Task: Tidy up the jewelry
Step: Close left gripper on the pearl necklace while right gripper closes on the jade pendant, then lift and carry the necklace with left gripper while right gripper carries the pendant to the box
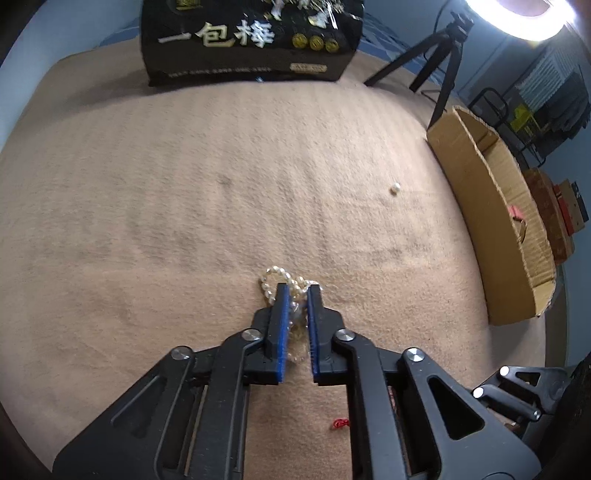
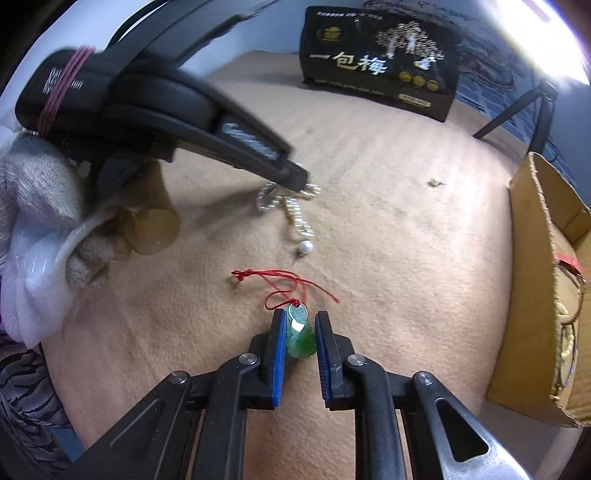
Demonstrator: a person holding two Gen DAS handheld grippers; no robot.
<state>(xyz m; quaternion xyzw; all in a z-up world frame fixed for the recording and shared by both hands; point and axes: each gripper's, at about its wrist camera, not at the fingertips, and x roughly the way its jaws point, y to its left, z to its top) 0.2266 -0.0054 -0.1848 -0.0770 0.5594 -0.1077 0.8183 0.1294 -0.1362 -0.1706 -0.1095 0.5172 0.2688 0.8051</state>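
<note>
A pearl necklace [image 1: 275,280] lies on the tan blanket [image 1: 184,203]. My left gripper [image 1: 297,290] has its jaws narrowly apart around the strand, which runs between the blue pads. The necklace also shows in the right wrist view [image 2: 295,212], with the left gripper's tip [image 2: 295,177] on it. A green jade pendant [image 2: 300,338] on a red cord [image 2: 280,282] lies between the jaws of my right gripper [image 2: 300,317], which stand close on both sides of it. A loose pearl [image 1: 395,189] lies apart on the blanket.
A cardboard box [image 1: 495,221] stands along the right edge and holds some jewelry [image 2: 569,332]. A black printed package [image 1: 251,40] stands at the far end. A tripod [image 1: 439,62] and a ring light [image 1: 524,18] are at the back right.
</note>
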